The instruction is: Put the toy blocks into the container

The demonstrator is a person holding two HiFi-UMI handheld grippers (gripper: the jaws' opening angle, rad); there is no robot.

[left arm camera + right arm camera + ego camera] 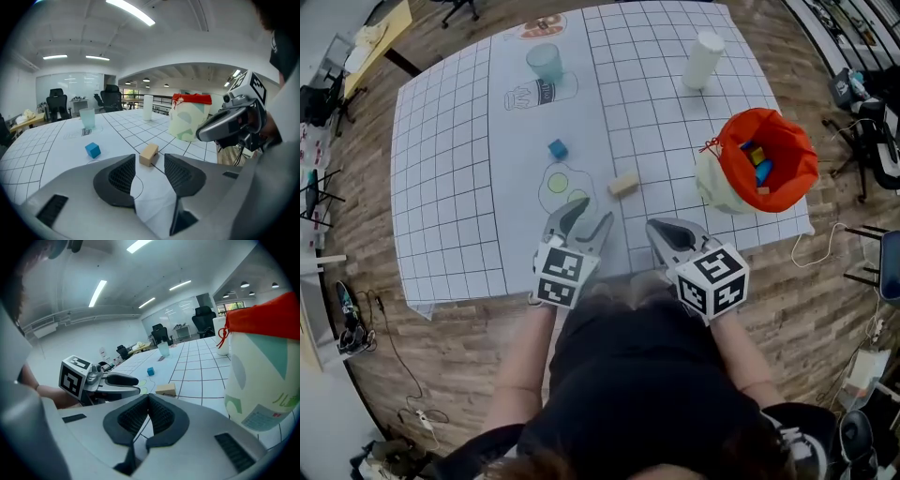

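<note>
1. L claw [584, 221]: jaws apart, empty, low over counter [450, 187], aimed at tan block [623, 184].
2. R claw [664, 232]: jaws together, nothing in them.
3. Tan block just ahead of L claw; blue block [557, 149] further back; container [797, 159] at right, w/ blocks inside.
4. Blocks look light, stiff, not fragile: pinch across flat opposite sides.

A white table cover [450, 141] bears a thin dark grid. The small blue cube block [557, 149] and the tan oblong block [623, 184] are plain. The cream fabric container [718, 189] has an orange-red lining.
</note>
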